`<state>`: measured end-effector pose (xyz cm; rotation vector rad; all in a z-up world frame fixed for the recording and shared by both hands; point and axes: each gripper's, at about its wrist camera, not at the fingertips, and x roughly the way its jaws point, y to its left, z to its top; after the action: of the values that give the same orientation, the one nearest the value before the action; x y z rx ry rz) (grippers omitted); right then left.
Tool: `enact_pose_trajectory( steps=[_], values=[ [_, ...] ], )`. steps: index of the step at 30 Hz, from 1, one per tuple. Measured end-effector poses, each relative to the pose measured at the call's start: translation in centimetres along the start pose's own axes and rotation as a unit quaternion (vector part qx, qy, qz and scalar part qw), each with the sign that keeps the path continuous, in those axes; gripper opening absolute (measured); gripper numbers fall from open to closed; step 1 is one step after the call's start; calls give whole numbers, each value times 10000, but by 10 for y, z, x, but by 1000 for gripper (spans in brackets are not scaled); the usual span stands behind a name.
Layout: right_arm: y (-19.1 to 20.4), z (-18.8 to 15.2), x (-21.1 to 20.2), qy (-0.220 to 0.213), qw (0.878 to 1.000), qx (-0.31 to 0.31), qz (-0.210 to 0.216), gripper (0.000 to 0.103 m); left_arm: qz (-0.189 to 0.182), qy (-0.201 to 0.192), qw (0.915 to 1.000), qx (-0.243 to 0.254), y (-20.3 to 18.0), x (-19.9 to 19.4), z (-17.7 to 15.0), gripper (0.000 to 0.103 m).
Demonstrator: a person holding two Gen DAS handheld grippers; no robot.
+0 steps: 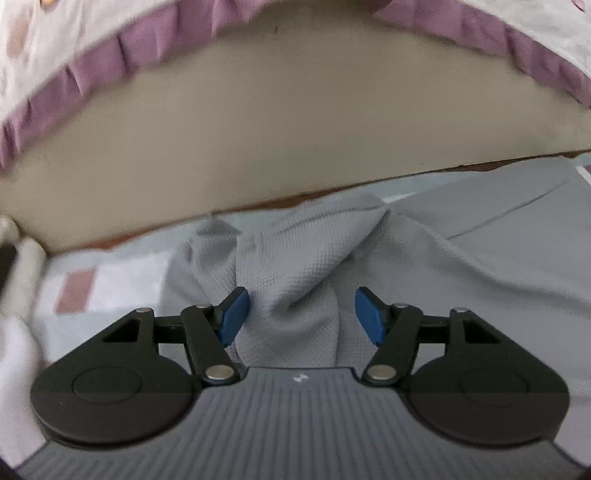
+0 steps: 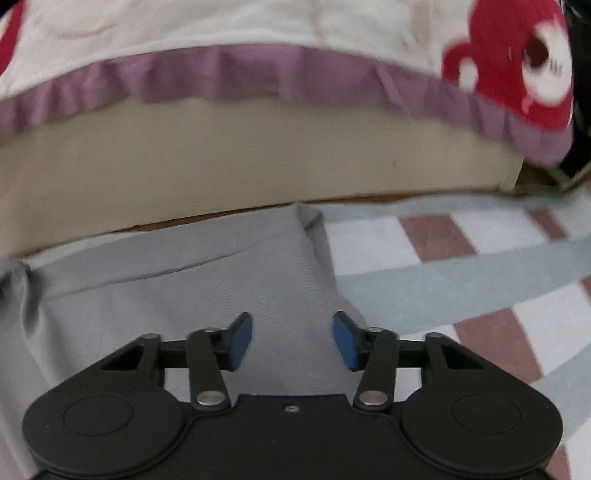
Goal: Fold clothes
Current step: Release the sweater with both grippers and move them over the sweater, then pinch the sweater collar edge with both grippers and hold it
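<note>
Both grippers hang over a grey garment (image 1: pixel 295 266) on a checked rug (image 2: pixel 461 258). Left gripper (image 1: pixel 299 317) is spread, pinching nothing; a raised fold sits just ahead. Right gripper (image 2: pixel 292 341) also gapes, empty.

One grey garment (image 1: pixel 306 258) lies crumpled on one checked rug (image 2: pixel 461 266). Behind them stands one beige bed base (image 1: pixel 277 147), draped with one white bedcover (image 2: pixel 258 22) carrying one purple frill (image 2: pixel 240 74). Two grippers show, one per view, each bearing two blue pads (image 1: pixel 232 317).
</note>
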<state>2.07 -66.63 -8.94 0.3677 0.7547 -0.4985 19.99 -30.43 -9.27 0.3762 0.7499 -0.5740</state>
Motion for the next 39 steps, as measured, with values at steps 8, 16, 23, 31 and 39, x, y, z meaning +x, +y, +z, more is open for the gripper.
enact_pose_trajectory(
  steps=[8,16,23,31,39],
  values=[
    [-19,32,25,-230,9983,370,381,61,-186,-62,9997,-116,-2,29,1,68],
    [2,29,50,-185,9971,-109,731,8,101,-696,9971,273,-22,18,1,7],
    [-8,42,10,-1042,9898,-35,969,4,399,-1468,9883,88,-18,-6,13,7],
    [-18,52,-46,-1749,9791,510,907,4,445,-1913,9804,-176,-13,-16,25,7],
    [-49,56,-86,-2006,9602,1606,1093,4,719,-2299,9699,-355,0,-30,46,6]
  ],
)
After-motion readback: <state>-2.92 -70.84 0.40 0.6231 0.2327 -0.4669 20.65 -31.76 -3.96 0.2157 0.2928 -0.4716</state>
